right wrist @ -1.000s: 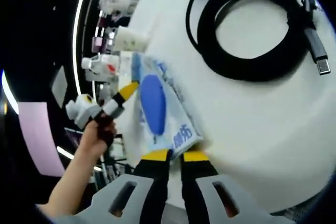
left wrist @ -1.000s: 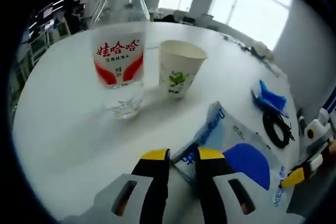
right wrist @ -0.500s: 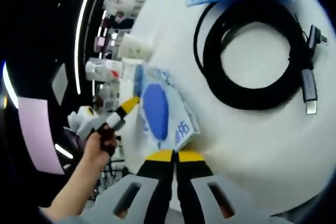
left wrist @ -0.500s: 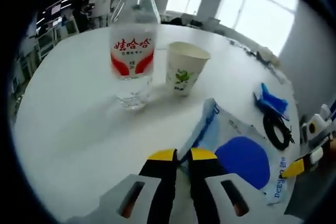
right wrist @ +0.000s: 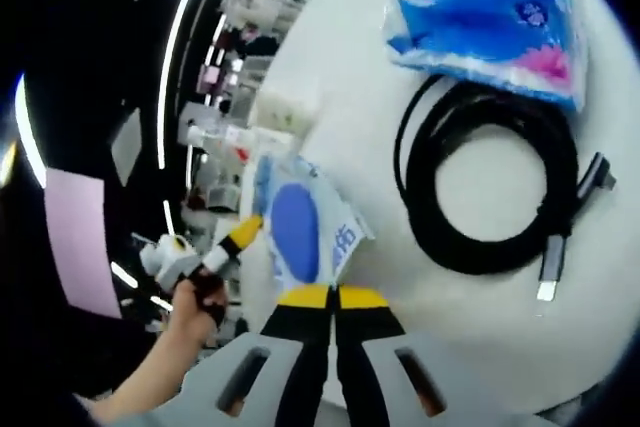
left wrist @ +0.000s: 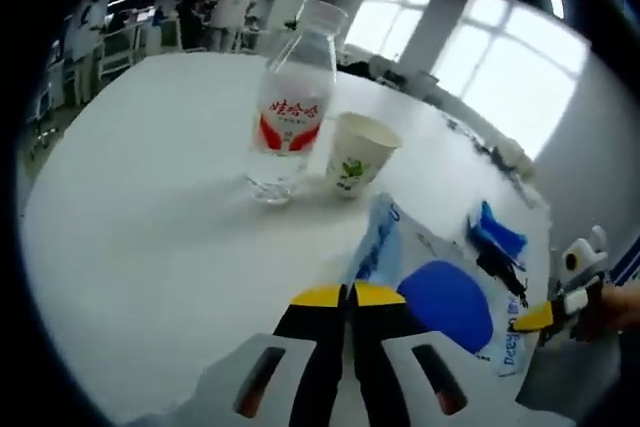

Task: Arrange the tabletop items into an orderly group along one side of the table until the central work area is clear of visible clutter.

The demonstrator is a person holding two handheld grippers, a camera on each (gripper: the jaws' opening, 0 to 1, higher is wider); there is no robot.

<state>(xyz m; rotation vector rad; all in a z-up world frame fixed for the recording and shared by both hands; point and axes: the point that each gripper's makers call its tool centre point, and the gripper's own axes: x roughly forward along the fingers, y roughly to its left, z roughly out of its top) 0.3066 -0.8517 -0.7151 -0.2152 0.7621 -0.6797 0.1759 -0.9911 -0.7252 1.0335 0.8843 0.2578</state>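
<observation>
Both tongs are pinching the same soft pack, one at each end. The left tongs are squeezed together with the pack's light-blue edge nipped between the yellow tips; the right tongs are also closed to a sliver, seemingly on the pack's near corner, though the fisheye is blurring that contact.

The pack is lying on the white worktop, between the bottle and the coiled cable. It is looking light, floppy and slick-wrapped, so it is likely to sag and slip; a bite on the crimped seam should hold better than one on the smooth face.

The cup, printed with a green leaf, is standing just beside the bottle. The bottle's red-and-white label is carrying Chinese characters. The pack's blue writing is too smeared to read. Beyond the cable, a blue tissue packet is lying.
</observation>
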